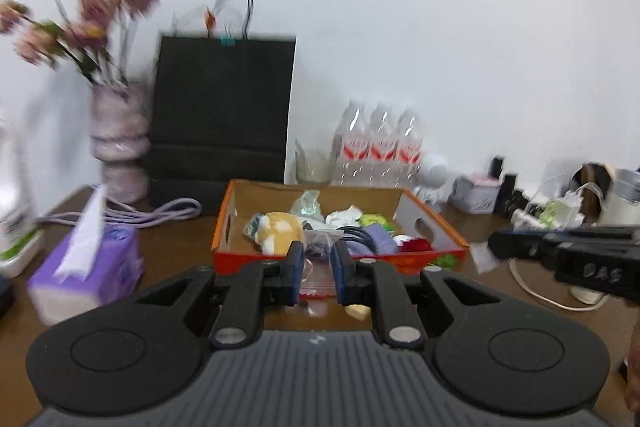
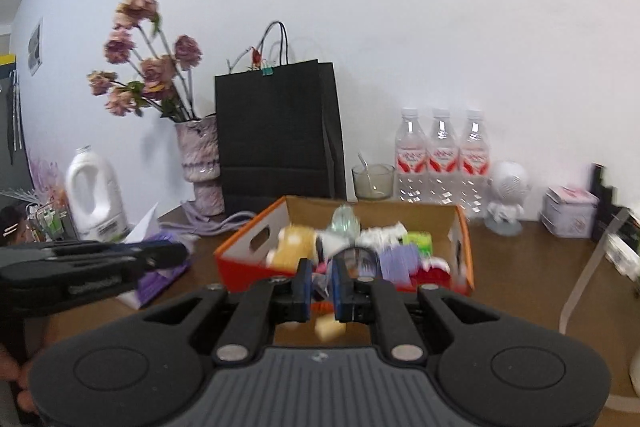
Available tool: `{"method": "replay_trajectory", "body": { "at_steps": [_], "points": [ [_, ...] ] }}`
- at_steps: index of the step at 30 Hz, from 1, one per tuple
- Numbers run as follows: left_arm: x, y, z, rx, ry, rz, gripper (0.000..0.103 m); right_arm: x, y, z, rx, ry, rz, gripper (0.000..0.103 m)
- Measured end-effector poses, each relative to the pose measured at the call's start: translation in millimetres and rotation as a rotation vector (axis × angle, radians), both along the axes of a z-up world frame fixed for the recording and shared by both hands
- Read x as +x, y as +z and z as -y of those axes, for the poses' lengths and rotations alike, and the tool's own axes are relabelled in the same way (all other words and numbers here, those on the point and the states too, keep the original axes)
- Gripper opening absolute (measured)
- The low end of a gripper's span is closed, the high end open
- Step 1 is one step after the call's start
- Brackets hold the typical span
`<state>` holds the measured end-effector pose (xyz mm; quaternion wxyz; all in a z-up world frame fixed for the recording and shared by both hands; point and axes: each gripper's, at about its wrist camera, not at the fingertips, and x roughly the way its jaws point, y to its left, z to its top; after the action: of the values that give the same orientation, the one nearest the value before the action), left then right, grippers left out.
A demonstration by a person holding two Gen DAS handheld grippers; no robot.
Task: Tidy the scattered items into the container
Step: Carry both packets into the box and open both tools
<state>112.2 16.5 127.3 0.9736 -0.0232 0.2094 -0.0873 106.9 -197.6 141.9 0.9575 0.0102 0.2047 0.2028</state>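
Observation:
An orange cardboard box (image 1: 320,187) (image 2: 372,205) stands on the brown table, holding a yellow plush (image 1: 280,231) (image 2: 294,245), purple and green packets and other small items. My left gripper (image 1: 317,255) hovers just in front of the box. Its pads are close together, with a clear zip bag (image 1: 316,283) with a red strip between them. My right gripper (image 2: 322,275) is shut with nothing held, also before the box. A small pale yellow piece (image 1: 356,311) (image 2: 329,327) lies on the table under the fingers. Each gripper shows in the other's view: the right gripper (image 1: 496,247) and the left gripper (image 2: 180,253).
A purple tissue pack (image 1: 88,267) lies left of the box. Behind it stand a vase of flowers (image 1: 120,147), a black paper bag (image 1: 224,107), a glass cup (image 2: 372,181) and three water bottles (image 1: 380,147). A white jug (image 2: 94,199) stands far left, a white cable (image 1: 536,291) right.

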Motion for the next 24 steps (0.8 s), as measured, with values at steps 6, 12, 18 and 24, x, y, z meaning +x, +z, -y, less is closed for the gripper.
{"method": "replay_trajectory", "body": {
  "at_steps": [6, 12, 18, 24],
  "points": [
    [128.4, -15.8, -0.1, 0.130, 0.050, -0.194, 0.017, 141.7, -8.8, -25.6, -0.036, -0.006, -0.210, 0.009],
    [175.0, -48.3, -3.4, 0.180, 0.000, -0.328, 0.046, 222.0, -63.0, -55.0, -0.090, -0.030, -0.416, 0.015],
    [182.4, -35.9, -6.4, 0.149, -0.013, -0.386, 0.074, 234.5, -65.0, -61.8, -0.090, -0.068, -0.467, 0.051],
    [185.9, -15.9, -10.8, 0.138, 0.039, -0.569, 0.095, 233.8, -35.0, -54.5, -0.228, -0.078, -0.562, 0.085]
  ]
}}
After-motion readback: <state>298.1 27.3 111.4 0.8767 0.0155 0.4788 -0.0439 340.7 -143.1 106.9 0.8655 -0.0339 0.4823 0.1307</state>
